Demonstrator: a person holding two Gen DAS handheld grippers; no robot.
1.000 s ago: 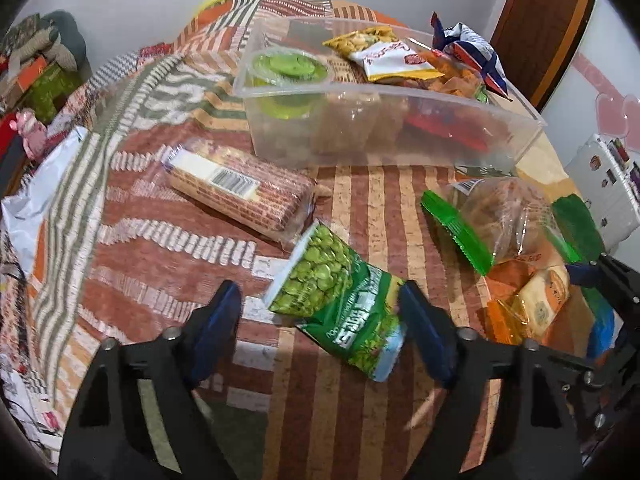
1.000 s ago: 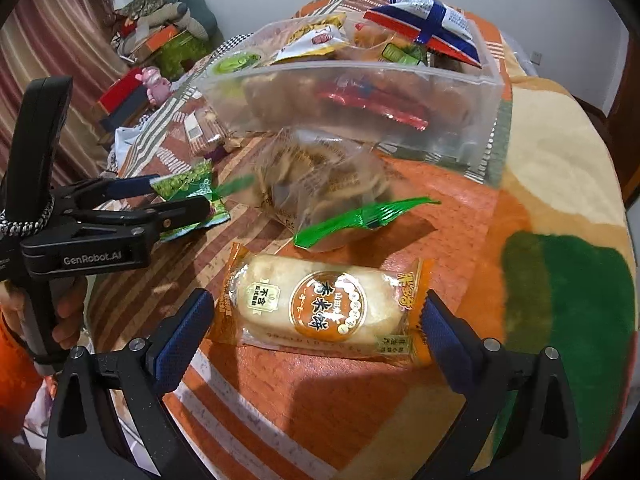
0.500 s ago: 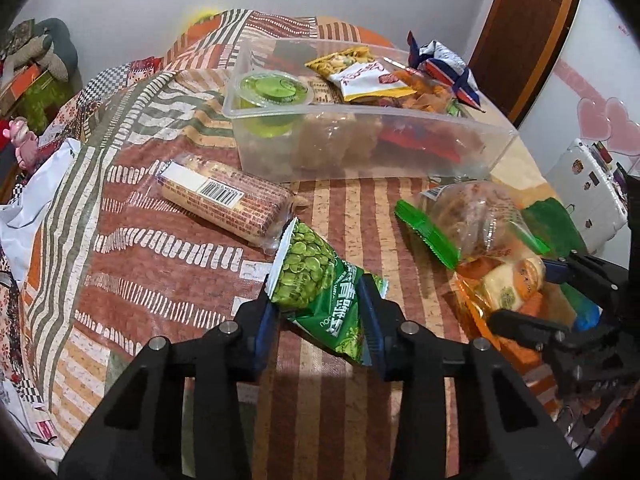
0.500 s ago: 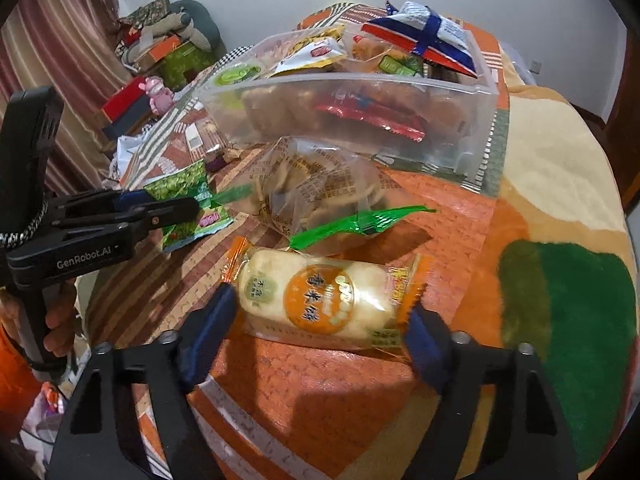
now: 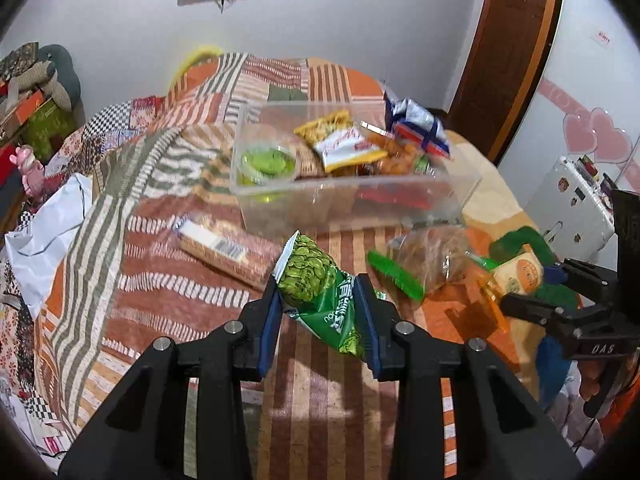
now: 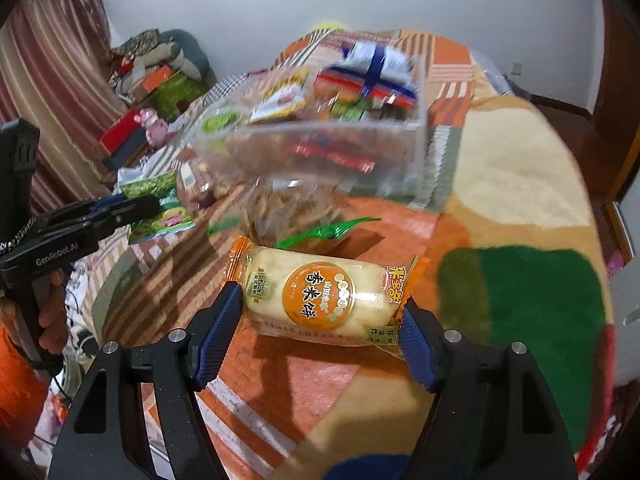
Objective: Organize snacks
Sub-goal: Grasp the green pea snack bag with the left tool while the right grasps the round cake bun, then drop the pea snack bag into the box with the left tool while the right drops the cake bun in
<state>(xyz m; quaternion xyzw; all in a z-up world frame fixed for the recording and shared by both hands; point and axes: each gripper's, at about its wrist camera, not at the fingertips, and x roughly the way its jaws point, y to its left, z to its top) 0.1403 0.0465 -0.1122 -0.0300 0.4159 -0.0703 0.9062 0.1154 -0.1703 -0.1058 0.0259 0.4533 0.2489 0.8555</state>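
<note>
snacks are split between a clear rectangular plastic bin (image 5: 360, 196) at the far side of the bed and the striped orange-brown patchwork blanket (image 5: 168, 292) in front of it. the bin already holds a green-lidded round cup (image 5: 267, 161), a yellow-and-white chip packet (image 5: 347, 148), and a blue-white-red foil bag (image 5: 418, 128) perched at its right end.

left gripper (image 5: 318, 312): blue pads clamped on the glossy green pea-snack pouch (image 5: 320, 288), pouch pinched about mid-length, its top end angled up and away. it appears to be lifted off the blanket, though the view does not settle this.

right gripper (image 6: 320, 320): pads pressed against both crimped ends of the orange-edged clear-wrapped rice cracker pack (image 6: 320, 296), gripping it lengthwise. whether it is clear of the blanket, cannot tell.

loose on the blanket: a clear-wrapped brown biscuit stack with a barcode label (image 5: 218, 250) just in front of the bin, and a clear crinkled bag of brown snacks with green seal strip (image 5: 424, 260) between the two grippers.

step in hand, by judgement: pick-up stage, both packs grasped, neither in the bin yet.

next move calls for: carrying each pack up over the near wall of the bin and releasing into open space; the left side near the cup looks least crowded. the end-to-end hold on the cracker pack looks liable to buckle or slip, so a steady carry seems wise.
</note>
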